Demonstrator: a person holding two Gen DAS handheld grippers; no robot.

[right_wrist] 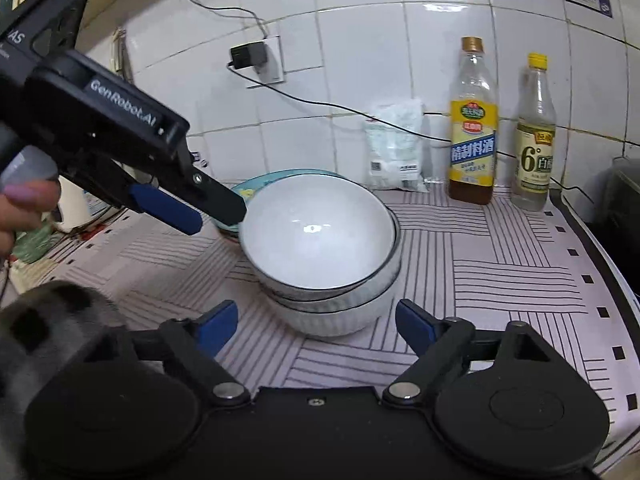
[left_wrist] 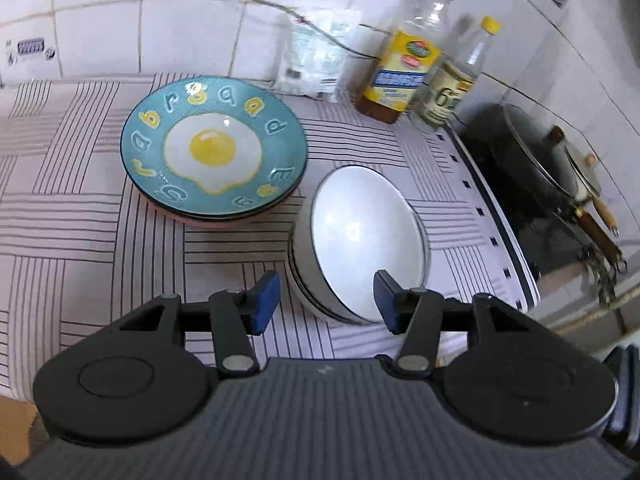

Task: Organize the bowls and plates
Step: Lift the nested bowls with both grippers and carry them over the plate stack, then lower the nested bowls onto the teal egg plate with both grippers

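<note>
A stack of white bowls with dark rims stands on the striped cloth; the top bowl sits tilted. It also shows in the right wrist view. A stack of plates topped by a teal fried-egg plate lies to its left, and peeks out behind the bowls in the right wrist view. My left gripper is open and empty just above the near side of the bowls; in the right wrist view it hovers at the bowls' left rim. My right gripper is open and empty, just in front of the bowl stack.
Two bottles and a white packet stand at the tiled wall. A black pot with lid sits on the stove to the right. A charger and cable hang on the wall.
</note>
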